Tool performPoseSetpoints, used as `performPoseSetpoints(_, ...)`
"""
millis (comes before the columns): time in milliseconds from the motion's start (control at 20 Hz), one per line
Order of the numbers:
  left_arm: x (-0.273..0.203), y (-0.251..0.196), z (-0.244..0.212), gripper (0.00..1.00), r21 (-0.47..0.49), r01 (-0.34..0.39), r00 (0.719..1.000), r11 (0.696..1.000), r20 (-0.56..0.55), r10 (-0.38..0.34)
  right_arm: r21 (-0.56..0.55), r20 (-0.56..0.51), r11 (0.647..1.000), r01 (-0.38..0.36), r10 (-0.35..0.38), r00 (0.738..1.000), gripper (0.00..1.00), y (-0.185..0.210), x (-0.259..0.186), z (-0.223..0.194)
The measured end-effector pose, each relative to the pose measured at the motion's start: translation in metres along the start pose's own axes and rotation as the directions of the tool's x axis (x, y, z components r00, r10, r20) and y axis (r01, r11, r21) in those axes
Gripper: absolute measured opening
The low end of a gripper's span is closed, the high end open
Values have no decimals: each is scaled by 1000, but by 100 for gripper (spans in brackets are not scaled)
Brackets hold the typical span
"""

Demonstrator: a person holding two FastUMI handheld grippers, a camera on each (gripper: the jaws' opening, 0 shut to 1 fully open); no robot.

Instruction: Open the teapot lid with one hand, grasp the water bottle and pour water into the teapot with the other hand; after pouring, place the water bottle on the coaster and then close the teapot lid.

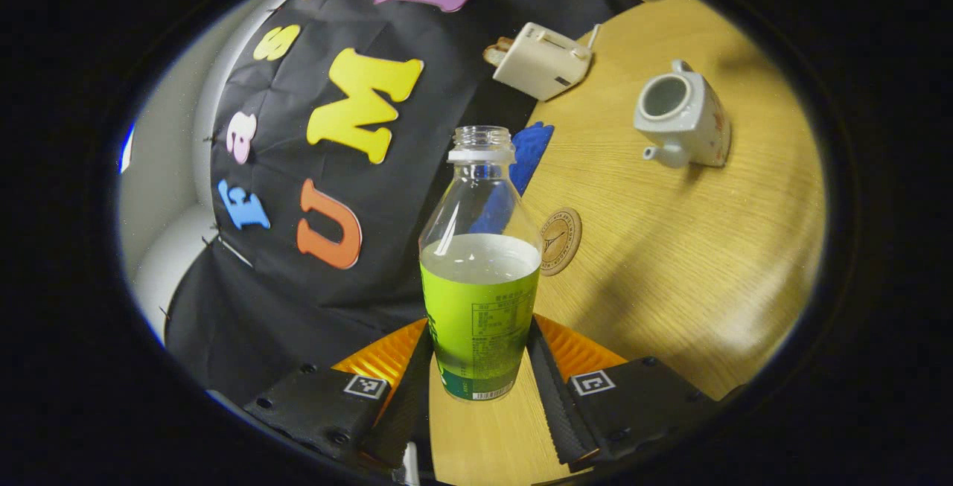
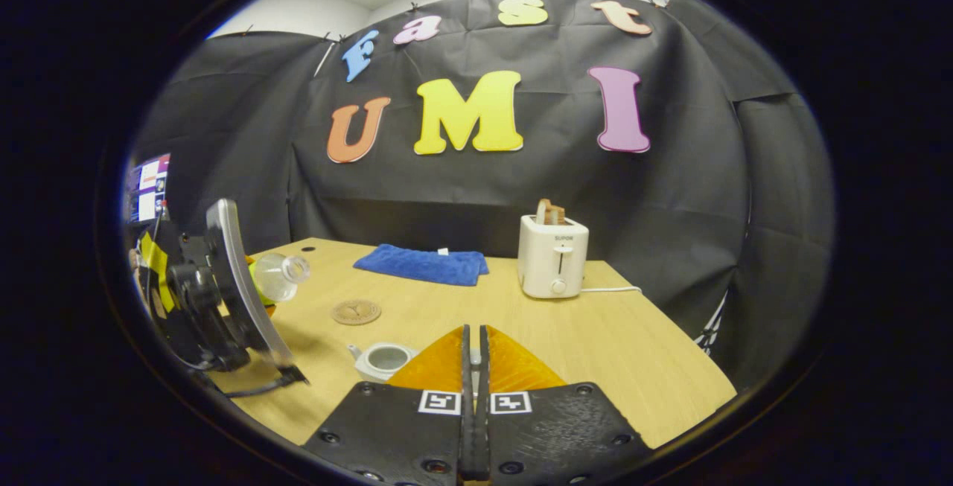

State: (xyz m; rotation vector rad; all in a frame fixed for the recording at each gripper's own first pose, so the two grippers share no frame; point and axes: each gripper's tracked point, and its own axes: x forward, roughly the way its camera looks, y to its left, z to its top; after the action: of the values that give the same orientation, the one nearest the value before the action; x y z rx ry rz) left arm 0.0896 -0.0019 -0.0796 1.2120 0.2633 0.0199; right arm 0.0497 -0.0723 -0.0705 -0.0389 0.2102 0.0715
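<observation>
**Bottle lifted, teapot open, pour yet to come**

The left gripper [image 1: 476, 367] clenches the water bottle [image 1: 480, 277] by its labelled lower body, both fingers pressed to its sides at the bottom centre of the left gripper view. The bottle is uncapped and holds water to about the top of its label. At upper right of that view, the teapot [image 1: 681, 117] stands lidless on the wooden table [image 1: 670, 270], well apart from the bottle; the coaster [image 1: 560, 240] lies bare between them. In the right gripper view, the right gripper [image 2: 474, 356] has its fingers closed together at bottom centre; whether they pinch the lid cannot be told. Judging by this, lid-opening and grasping look done; pouring, setting the bottle on the coaster and closing the lid remain.
</observation>
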Motion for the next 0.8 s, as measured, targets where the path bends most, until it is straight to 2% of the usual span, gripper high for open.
performPoseSetpoints(150,15,-3,16,74,96,20,999,995,23,-22,11,2,1000,16,-16,1000,0,-13,-4,-2)
performPoseSetpoints(200,11,-3,22,71,130,19,999,991,29,-23,14,0,1000,20,-20,1000,0,-17,-4,-2)
performPoseSetpoints(300,8,-4,31,74,207,8,999,978,42,-17,18,-1,1000,24,-24,1000,0,-23,-6,-4)
performPoseSetpoints(500,6,-6,42,74,351,-7,998,936,58,-14,28,-6,999,27,-27,1000,0,-30,-7,-8)
performPoseSetpoints(800,5,-3,56,72,466,-37,998,884,69,5,33,2,999,41,-41,999,0,-42,-11,-9)
